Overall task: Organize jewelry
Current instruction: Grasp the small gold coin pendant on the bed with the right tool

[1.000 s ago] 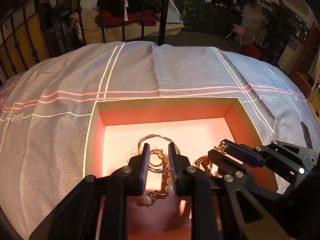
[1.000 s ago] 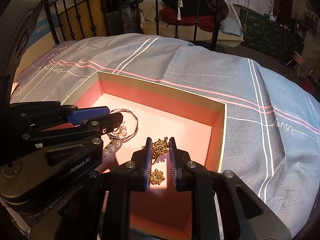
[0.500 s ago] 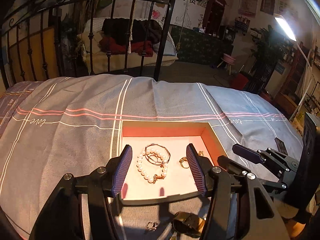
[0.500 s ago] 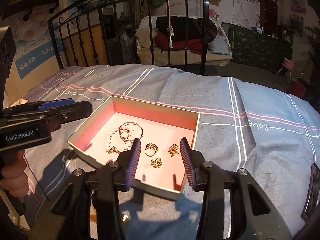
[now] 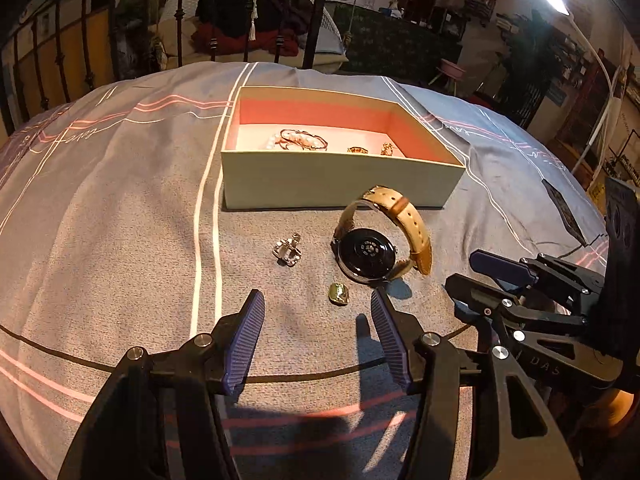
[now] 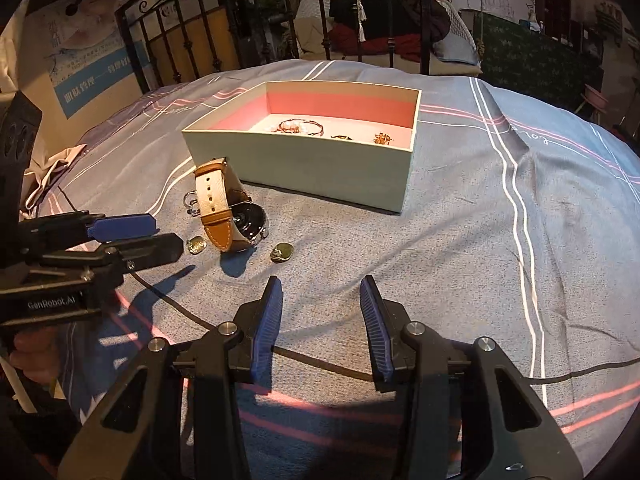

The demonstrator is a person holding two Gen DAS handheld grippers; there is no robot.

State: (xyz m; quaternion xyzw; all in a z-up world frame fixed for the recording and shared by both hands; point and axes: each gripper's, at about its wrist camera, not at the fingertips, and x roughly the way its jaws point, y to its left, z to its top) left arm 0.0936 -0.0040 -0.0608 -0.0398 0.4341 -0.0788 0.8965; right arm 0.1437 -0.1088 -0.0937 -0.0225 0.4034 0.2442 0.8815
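A pale green box (image 5: pixel 336 178) with a pink inside sits on the grey bedspread; it also shows in the right wrist view (image 6: pixel 320 168). Inside lie a pearl bracelet (image 5: pixel 300 142) and gold pieces (image 5: pixel 358 150). In front of the box lie a watch with a tan strap (image 5: pixel 380 240), a silver piece (image 5: pixel 288 250) and a small gold piece (image 5: pixel 339 293). The right wrist view shows the watch (image 6: pixel 224 208) and two small gold pieces (image 6: pixel 282 253) (image 6: pixel 196 246). My left gripper (image 5: pixel 318 308) is open and empty just short of the watch. My right gripper (image 6: pixel 320 292) is open and empty.
The grey striped bedspread (image 5: pixel 120 220) covers the whole surface. A black iron bed rail (image 6: pixel 360 12) stands behind it, with a cushioned seat and clothes beyond. A black cable (image 6: pixel 520 376) runs across the cloth near the right gripper.
Both grippers opened, left the jewelry in the box and drew back out toward me. They now hover low over the bedspread in front of the box.
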